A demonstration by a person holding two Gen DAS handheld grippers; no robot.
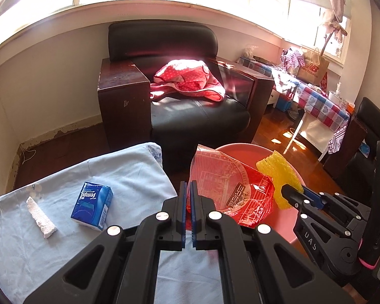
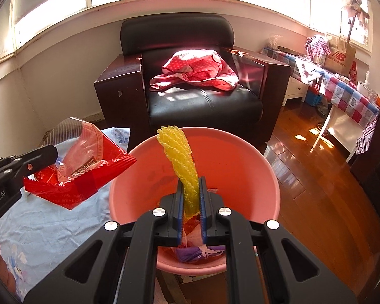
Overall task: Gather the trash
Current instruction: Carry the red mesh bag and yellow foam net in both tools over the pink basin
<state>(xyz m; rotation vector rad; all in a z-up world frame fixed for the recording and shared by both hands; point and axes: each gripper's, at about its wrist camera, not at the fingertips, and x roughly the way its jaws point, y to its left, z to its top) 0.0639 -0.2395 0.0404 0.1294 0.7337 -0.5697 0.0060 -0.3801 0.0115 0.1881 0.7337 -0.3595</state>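
My left gripper (image 1: pixel 188 190) is shut on a red and clear plastic wrapper (image 1: pixel 230 190), which hangs beside the left rim of a pink basin (image 1: pixel 240 149). My right gripper (image 2: pixel 191 185) is shut on a yellow foam net (image 2: pixel 179 152) that stands upright over the pink basin (image 2: pixel 240 167). Purple and pink scraps (image 2: pixel 197 252) lie at the basin's bottom. From the right wrist view, the left gripper (image 2: pixel 53 154) holds the wrapper (image 2: pixel 83 172) over the cloth edge. A blue tissue pack (image 1: pixel 92 205) and a white crumpled strip (image 1: pixel 40 216) rest on the light blue cloth (image 1: pixel 129 174).
A black armchair (image 2: pixel 202 101) with a pink dotted cloth (image 2: pixel 197 73) stands behind the basin. A table with a chequered cover (image 2: pixel 342 93) and a brown paper bag (image 2: pixel 340 55) is at the right. Wooden floor (image 2: pixel 304 164) lies right of the basin.
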